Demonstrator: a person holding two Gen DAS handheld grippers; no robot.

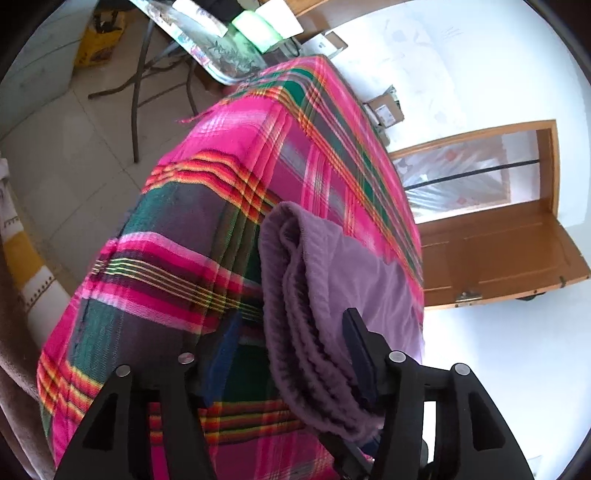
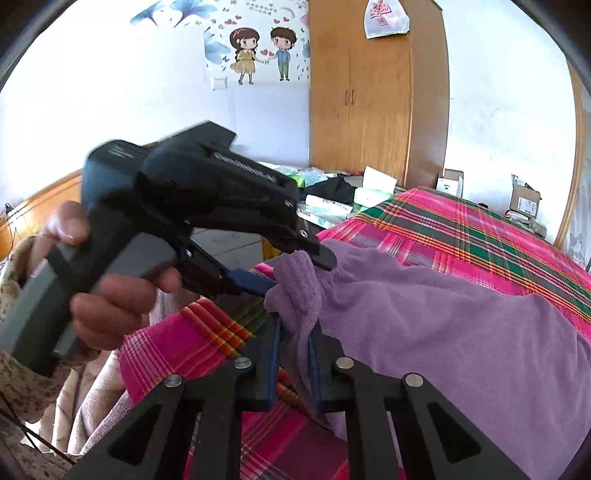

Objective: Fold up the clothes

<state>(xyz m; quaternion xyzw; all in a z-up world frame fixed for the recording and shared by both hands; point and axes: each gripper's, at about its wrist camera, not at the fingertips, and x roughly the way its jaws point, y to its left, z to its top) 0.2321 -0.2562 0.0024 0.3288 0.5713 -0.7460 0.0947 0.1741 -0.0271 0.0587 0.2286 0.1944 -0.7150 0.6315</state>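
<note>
Two grippers clamp one purple garment (image 2: 443,314) on the plaid bed (image 2: 461,225): left gripper (image 2: 295,264) and right gripper (image 2: 295,354) pinch neighbouring edge points, likely to carry a fold across.

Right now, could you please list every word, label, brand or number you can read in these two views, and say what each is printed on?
Nothing can be read for certain.
Wall sticker with two cartoon children: small script above them, too small to read.
White hanging bag on the wardrobe: red print, blurred.
Left gripper body: raised lettering, motion-blurred.
Cardboard boxes by the wall: labels too small.
White packet on the side table: print illegible.
</note>
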